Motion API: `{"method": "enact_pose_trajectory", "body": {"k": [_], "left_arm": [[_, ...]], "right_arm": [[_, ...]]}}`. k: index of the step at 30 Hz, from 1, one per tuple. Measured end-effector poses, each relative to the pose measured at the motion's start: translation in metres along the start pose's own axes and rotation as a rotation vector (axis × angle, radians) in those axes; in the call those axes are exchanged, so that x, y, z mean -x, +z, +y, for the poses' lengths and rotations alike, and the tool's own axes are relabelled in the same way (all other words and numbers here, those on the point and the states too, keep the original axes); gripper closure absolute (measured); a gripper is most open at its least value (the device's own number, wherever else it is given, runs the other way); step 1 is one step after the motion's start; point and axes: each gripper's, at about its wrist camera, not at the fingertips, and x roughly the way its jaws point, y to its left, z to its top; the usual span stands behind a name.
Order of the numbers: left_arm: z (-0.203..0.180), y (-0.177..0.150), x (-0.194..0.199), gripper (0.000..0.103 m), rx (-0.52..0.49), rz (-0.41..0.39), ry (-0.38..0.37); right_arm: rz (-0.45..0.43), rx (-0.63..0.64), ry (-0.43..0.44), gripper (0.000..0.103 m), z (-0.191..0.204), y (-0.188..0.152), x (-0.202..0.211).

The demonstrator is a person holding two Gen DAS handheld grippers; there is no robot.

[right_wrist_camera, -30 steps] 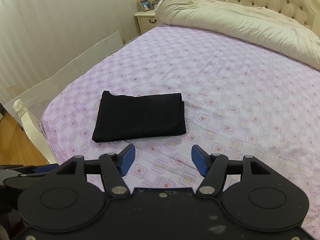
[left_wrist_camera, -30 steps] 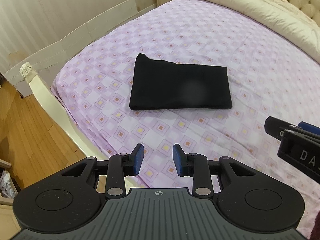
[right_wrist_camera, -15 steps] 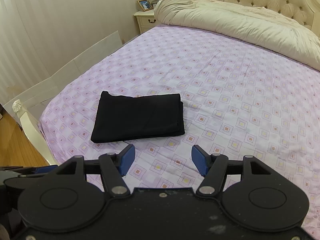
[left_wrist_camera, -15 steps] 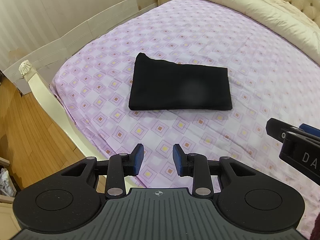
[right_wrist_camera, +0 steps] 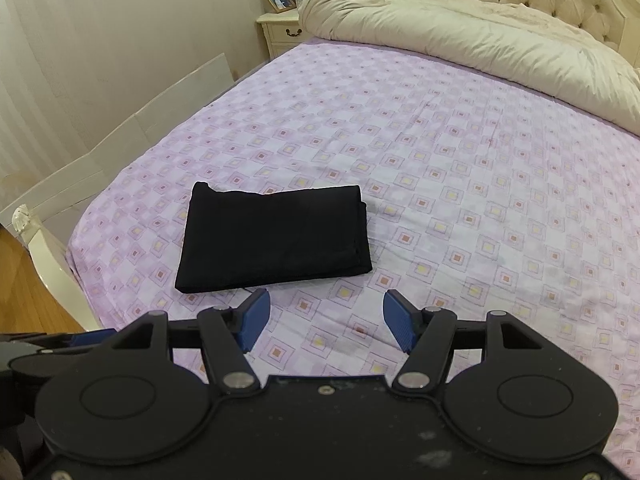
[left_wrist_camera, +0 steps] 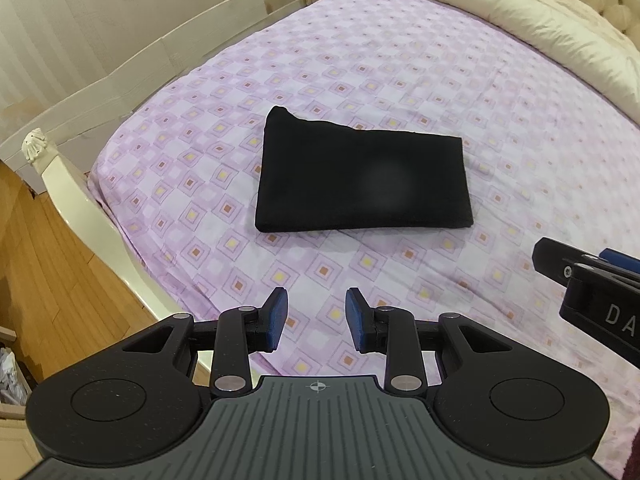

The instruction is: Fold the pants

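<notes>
At left, my left gripper (left_wrist_camera: 316, 314) hovers released and empty above the near edge of the bed (left_wrist_camera: 400, 72). Farther in, at centre, the black pants (left_wrist_camera: 360, 180) lie folded into a compact rectangle on the sheet. At right, my right gripper (right_wrist_camera: 326, 320) hangs wider apart, empty. Folding looks finished.

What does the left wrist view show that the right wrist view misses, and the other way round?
Only the left wrist view shows a wide stretch of wooden floor beside the bed and the right gripper's lettered black body at its right edge. Only the right wrist view shows the framed photo on the cream nightstand. Both show the folded black pants lying on the purple checked bedsheet, untouched, and both grippers empty.
</notes>
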Motion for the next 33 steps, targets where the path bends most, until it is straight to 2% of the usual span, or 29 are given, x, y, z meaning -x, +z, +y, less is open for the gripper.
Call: {"method": "enact_pose_trajectory", "body": {"k": [16, 33], "left_arm": [[0.022, 0.027, -0.032, 0.072, 0.003, 0.058, -0.014], [0.023, 0.054, -0.062, 0.072, -0.035, 0.102, -0.036]], "right_arm": [[0.061, 0.007, -0.034, 0.036, 0.028, 0.027, -0.038], [0.11, -0.028, -0.08, 0.036, 0.038, 0.052, -0.075]]}}
